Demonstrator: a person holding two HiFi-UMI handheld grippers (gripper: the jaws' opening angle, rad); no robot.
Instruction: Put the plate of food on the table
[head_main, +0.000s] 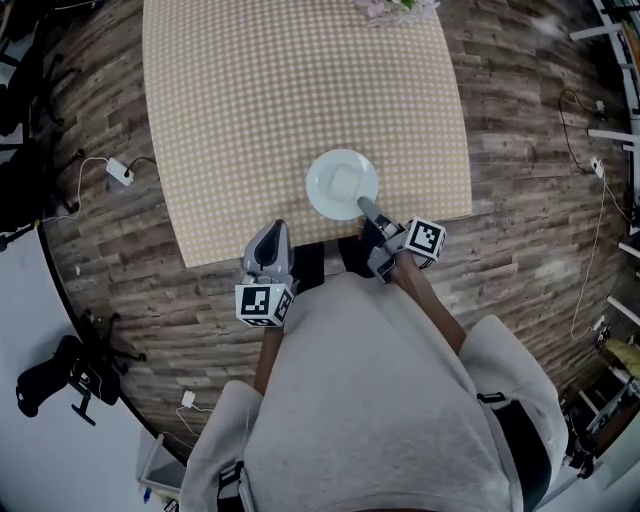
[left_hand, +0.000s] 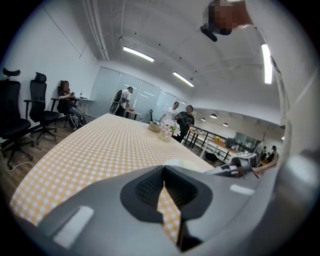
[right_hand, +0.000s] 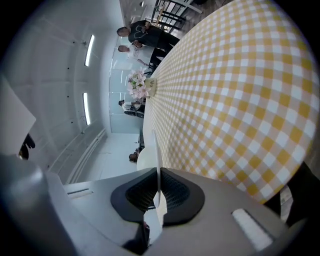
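Note:
A white plate (head_main: 342, 183) with a pale square piece of food (head_main: 343, 180) on it is over the near right part of the yellow checked table (head_main: 250, 110). Whether it rests on the cloth I cannot tell. My right gripper (head_main: 364, 206) is shut on its near rim. In the right gripper view the plate (right_hand: 156, 147) shows edge-on, pinched between the pads of the right gripper (right_hand: 158, 172). My left gripper (head_main: 272, 232) hangs at the table's front edge, left of the plate, shut and holding nothing. In the left gripper view the left gripper (left_hand: 163, 169) points along the table, with the plate (left_hand: 182, 162) to its right.
A flower vase (head_main: 395, 8) stands at the table's far end. A power strip (head_main: 120, 172) and cables lie on the wooden floor to the left. Office chairs (left_hand: 20, 120) stand left of the table. Several people stand beyond the far end.

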